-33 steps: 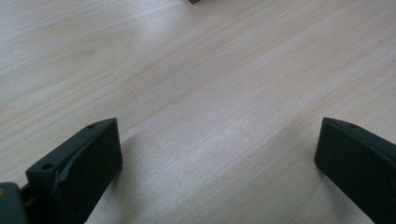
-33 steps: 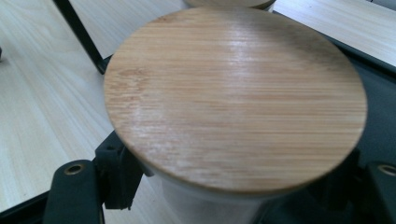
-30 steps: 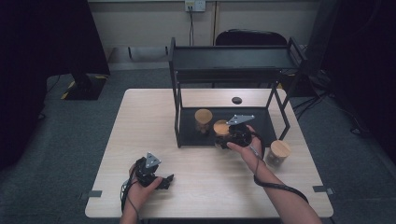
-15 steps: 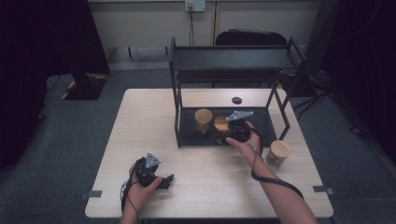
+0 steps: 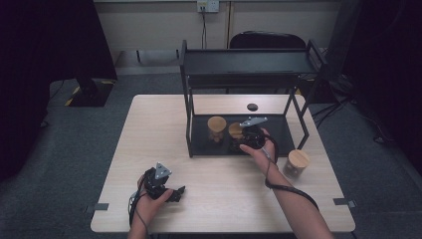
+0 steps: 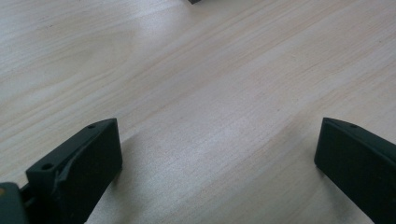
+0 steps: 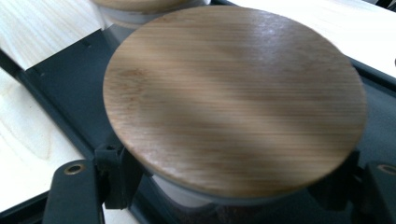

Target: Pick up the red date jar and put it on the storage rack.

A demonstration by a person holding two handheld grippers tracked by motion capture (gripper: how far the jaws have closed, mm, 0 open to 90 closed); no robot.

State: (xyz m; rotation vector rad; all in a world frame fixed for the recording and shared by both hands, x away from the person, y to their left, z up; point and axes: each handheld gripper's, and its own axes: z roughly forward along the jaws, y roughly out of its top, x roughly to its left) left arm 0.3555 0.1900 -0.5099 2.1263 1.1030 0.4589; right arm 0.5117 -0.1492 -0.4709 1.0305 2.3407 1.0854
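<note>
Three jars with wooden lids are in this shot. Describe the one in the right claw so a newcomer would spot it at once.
Start at the black two-tier rack on the far half of the table. Two jars stand on its bottom shelf; the held jar is the right-hand one of the pair, with the right claw clamped round it. The jar beside it stands free, and the third jar sits on the table outside the rack.

**Jar body hidden under its lid**

In the right gripper view the wooden lid (image 7: 233, 100) covers nearly all of the jar (image 7: 187, 198) beneath; its contents cannot be told. A second jar (image 7: 140, 9) is cut off by the top edge. In the high view the right gripper (image 5: 247, 135) hides most of the held jar, and the small dark disc (image 5: 252, 106) is too small to identify.
</note>
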